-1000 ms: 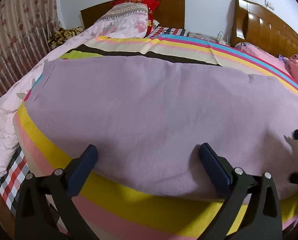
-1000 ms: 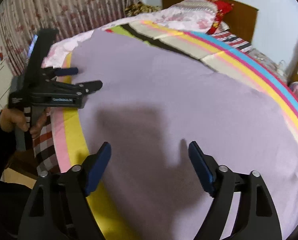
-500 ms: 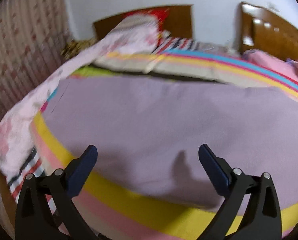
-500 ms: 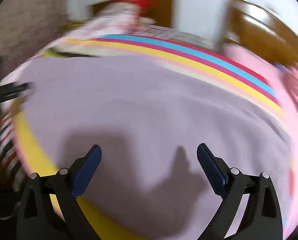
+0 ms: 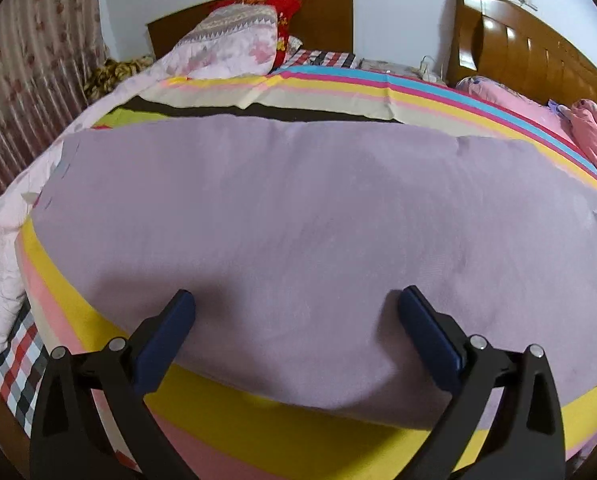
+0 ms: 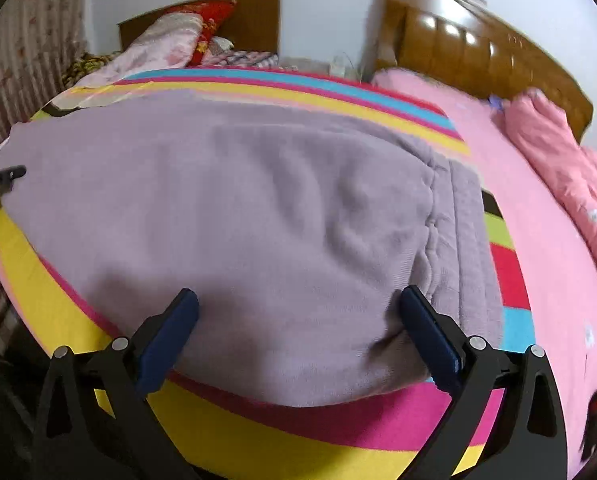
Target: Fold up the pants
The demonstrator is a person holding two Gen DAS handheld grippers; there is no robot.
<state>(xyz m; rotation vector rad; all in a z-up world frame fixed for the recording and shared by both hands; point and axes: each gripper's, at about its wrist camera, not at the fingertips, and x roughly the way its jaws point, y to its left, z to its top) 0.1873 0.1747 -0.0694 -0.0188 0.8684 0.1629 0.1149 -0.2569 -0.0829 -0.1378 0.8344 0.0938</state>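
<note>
Now the right gripper (image 6: 294, 312) has just been opening its jaws, and they stand wide apart with nothing pinched. One pair of purple pants (image 6: 234, 216) lies flat on the striped bed (image 6: 282, 428). The pants spread out just past both fingers, and the thick waistband (image 6: 466, 248) sits right beside the right-hand finger. The left gripper (image 5: 294, 312) is wide apart too, holding nothing, with the pants stretching far ahead of its fingers and the near edge just under them.

I think the step is to grab an edge so the pants can be folded over. To do it well, each gripper should come down on the near edge, pinch all the layers at once, and lift slowly so the cloth stays smooth. Grabbing only the top layer could make a messy fold.

I count two grippers, one pair of pants, and two wooden headboards (image 5: 538, 60) behind the fingers
</note>
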